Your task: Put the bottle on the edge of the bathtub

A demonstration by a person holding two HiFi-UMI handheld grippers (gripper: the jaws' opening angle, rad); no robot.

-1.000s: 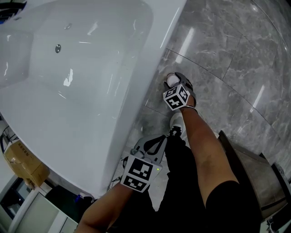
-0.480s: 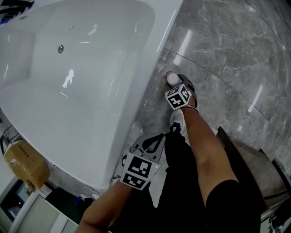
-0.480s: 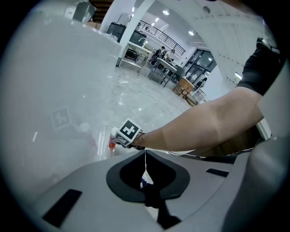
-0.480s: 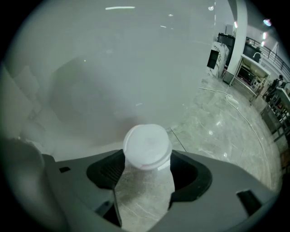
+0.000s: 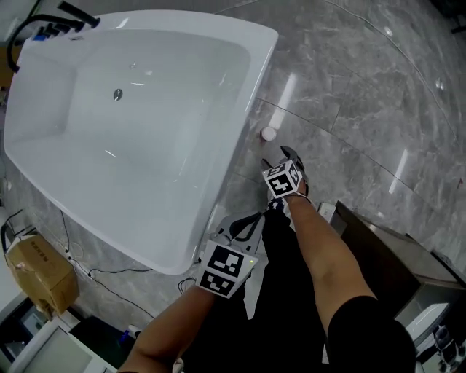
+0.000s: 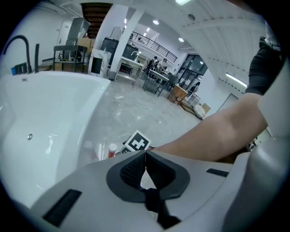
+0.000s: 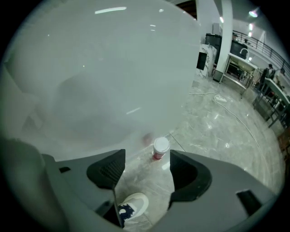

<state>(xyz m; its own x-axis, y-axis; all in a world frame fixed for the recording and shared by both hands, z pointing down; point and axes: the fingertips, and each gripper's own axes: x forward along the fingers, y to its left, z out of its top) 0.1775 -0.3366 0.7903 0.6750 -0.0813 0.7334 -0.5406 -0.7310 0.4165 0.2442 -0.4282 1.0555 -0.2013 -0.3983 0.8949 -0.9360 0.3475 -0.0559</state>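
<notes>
A small bottle with a white cap and red body stands upright on the grey marble floor, close against the outer side of the white bathtub. My right gripper hangs open a little short of the bottle, with nothing between its fingers. In the right gripper view the bottle shows beyond the open right gripper, next to the tub wall. My left gripper is lower by the tub's corner. Its view shows the left gripper shut and empty, and the bottle ahead.
A black faucet stands at the tub's far left corner. A cardboard box and cables lie on the floor below the tub. A dark cabinet is at the right. The person's shoe is under the right gripper.
The right gripper has drawn back from the bottle, which stays on the floor. The head view has lifted and now takes in the whole tub.
</notes>
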